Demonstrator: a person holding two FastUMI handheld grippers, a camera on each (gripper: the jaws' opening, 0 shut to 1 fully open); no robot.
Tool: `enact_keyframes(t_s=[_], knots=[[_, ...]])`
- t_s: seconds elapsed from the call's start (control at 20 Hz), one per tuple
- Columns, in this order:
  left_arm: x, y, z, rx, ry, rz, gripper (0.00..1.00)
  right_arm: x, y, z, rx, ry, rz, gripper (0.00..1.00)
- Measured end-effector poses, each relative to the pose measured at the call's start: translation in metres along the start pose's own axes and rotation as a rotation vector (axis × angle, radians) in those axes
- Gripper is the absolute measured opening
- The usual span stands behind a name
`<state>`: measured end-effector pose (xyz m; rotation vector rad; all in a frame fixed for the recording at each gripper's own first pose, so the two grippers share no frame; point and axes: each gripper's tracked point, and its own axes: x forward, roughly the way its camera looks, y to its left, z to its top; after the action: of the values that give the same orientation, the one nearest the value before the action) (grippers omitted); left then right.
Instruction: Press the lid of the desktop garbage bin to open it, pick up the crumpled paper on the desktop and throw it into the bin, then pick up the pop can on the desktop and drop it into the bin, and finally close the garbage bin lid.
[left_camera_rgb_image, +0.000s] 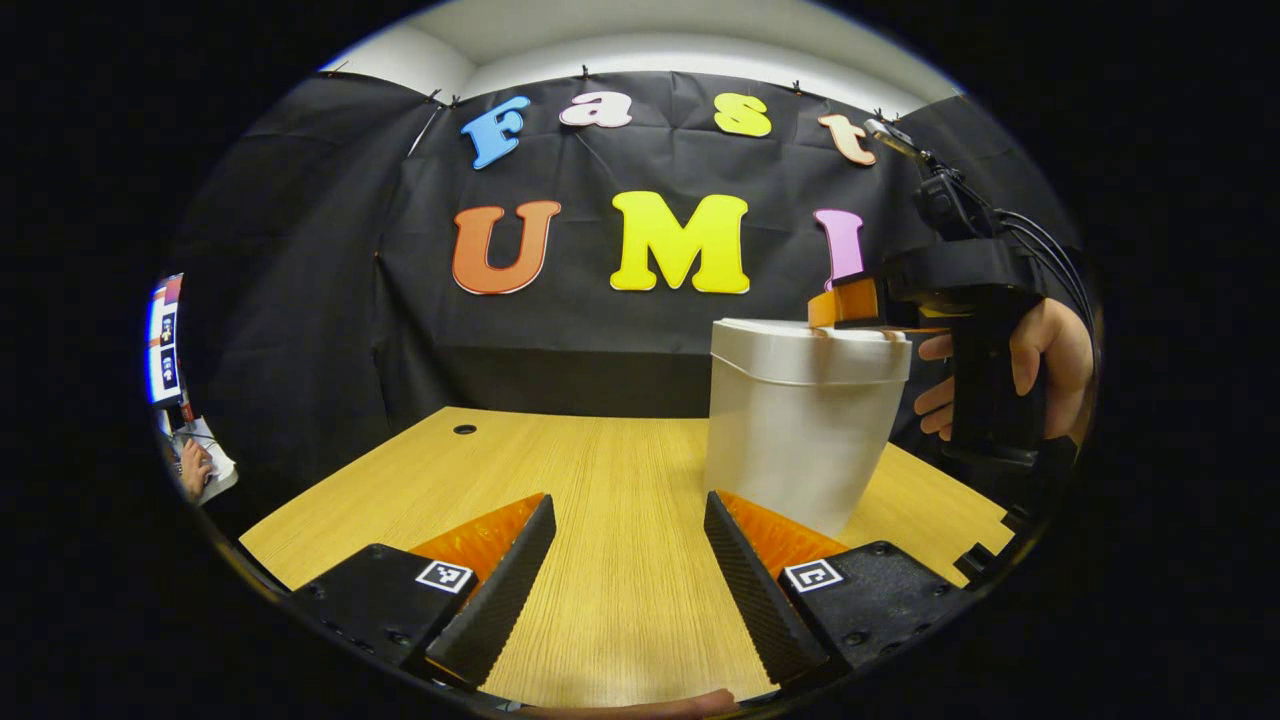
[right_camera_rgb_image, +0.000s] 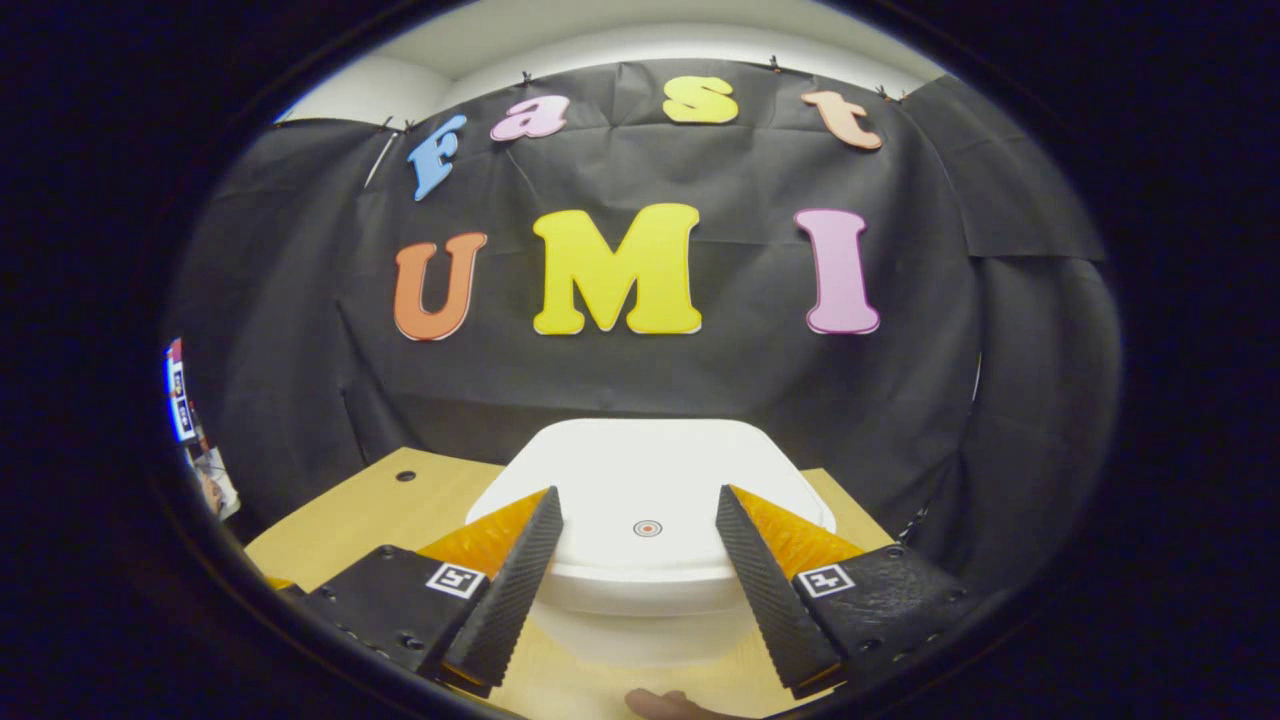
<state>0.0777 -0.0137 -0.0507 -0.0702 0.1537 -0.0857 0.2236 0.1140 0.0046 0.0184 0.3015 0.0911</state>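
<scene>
Wood-grain desktop (left_camera_rgb_image: 620, 480) under black cloth walls; white garbage bin (left_camera_rgb_image: 800, 430) stands right of centre, lid (right_camera_rgb_image: 650, 480) down. Left gripper (left_camera_rgb_image: 628, 540) spread wide, empty. Right gripper (right_camera_rgb_image: 640, 550) wide above the lid; contact unclear.

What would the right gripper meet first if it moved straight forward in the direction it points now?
Probably the lid of the white bin. The right gripper is open, just above the lid near its red dot; its height is hard to judge, so it might pass over toward the black cloth.
</scene>
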Motion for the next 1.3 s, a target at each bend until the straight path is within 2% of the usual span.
enact_keyframes(t_s=[0.1, 0.3, 0.45, 0.6, 0.65, 0.7, 0.75, 1.0, 1.15, 1.3], knots=[[-0.004, 0.004, 0.003, 0.01, 0.0, 0.015, 0.97, 0.0, -0.001, -0.007, 0.05, 0.017, 0.017, 0.98], [-0.014, 0.002, 0.017, 0.001, -0.038, 0.006, 0.97, -0.003, 0.003, 0.001, -0.023, -0.118, 0.022, 0.97], [-0.021, 0.002, 0.024, 0.006, -0.074, 0.006, 0.96, -0.014, -0.003, 0.001, 0.048, -0.203, 0.027, 0.96], [-0.019, 0.004, 0.026, 0.023, -0.095, 0.014, 0.96, -0.031, -0.007, -0.008, 0.036, -0.3, -0.003, 0.95], [-0.018, 0.005, 0.024, 0.033, -0.093, 0.016, 0.97, -0.037, -0.004, -0.014, 0.02, -0.322, 0.012, 0.94], [-0.017, 0.006, 0.022, 0.04, -0.09, 0.024, 0.97, -0.037, -0.003, -0.026, -0.002, -0.319, 0.016, 0.96], [-0.018, 0.006, 0.022, 0.041, -0.092, 0.029, 0.97, -0.044, -0.004, -0.031, -0.024, -0.301, 0.004, 0.94], [-0.021, -0.006, 0.024, 0.028, -0.106, 0.018, 0.97, -0.092, -0.008, -0.077, -0.062, -0.288, -0.021, 0.95], [-0.028, -0.012, 0.028, 0.029, -0.129, 0.015, 0.96, -0.114, -0.002, -0.101, -0.075, -0.245, 0.012, 0.94], [-0.038, -0.004, 0.032, 0.052, -0.167, 0.043, 0.96, -0.133, -0.002, -0.113, -0.093, -0.217, 0.02, 0.94]])
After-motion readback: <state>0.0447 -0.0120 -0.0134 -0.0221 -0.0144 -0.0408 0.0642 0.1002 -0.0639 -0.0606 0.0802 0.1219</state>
